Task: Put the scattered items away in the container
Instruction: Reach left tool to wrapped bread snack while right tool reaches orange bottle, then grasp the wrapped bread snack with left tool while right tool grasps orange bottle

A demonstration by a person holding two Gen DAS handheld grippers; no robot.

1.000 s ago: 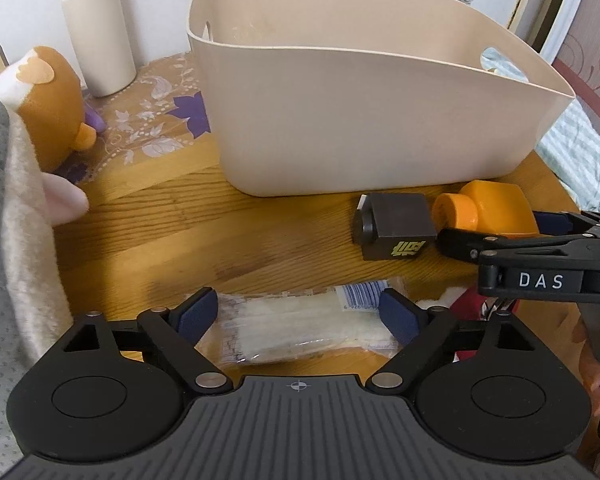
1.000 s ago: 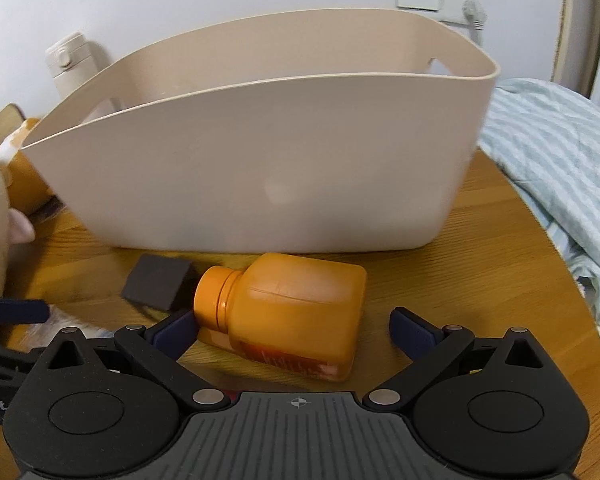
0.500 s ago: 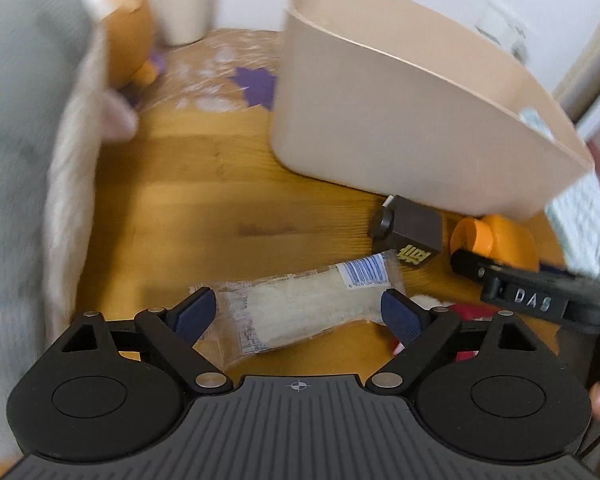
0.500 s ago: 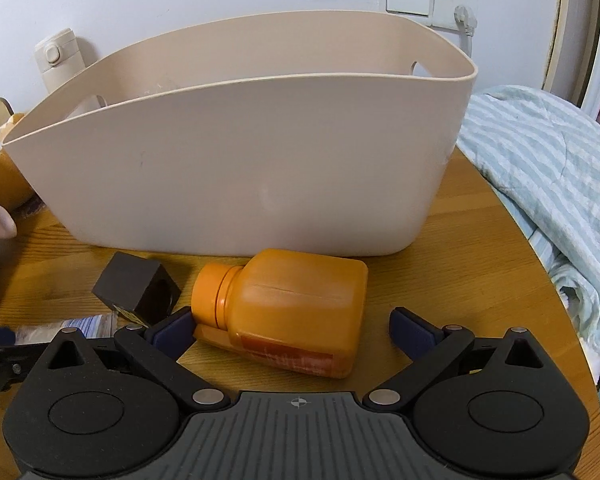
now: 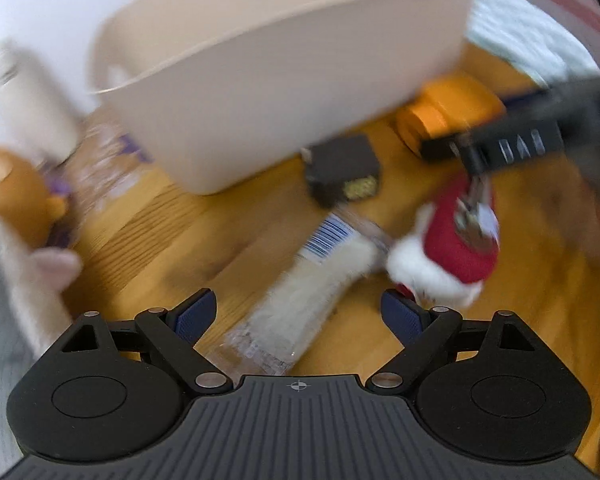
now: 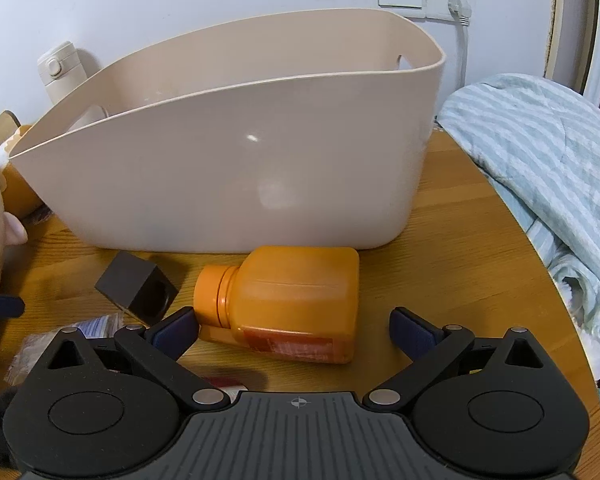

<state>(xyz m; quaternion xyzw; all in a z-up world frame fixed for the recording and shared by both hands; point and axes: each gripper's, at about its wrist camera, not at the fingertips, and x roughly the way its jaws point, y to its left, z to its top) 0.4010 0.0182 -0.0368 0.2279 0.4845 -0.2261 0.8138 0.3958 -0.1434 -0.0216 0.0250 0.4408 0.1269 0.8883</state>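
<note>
Round wooden table (image 6: 460, 264) against a white wall; striped blanket (image 6: 540, 152) at 3 o'clock. Beige container (image 6: 236, 168) stood at 12 o'clock, contents not visible. Orange bottle (image 6: 292, 304) lay on its side between the spread, empty jaws of the right gripper (image 6: 294, 326); dark block (image 6: 136, 288) at its 9 o'clock. Left gripper (image 5: 298, 314), likewise released, straddled a clear packet (image 5: 300, 296), a red-and-white plush (image 5: 452, 252) at 2 o'clock. Step judged: approach for pickup. Next move likely calls for lowering, clamping, then lifting over the rim
</note>
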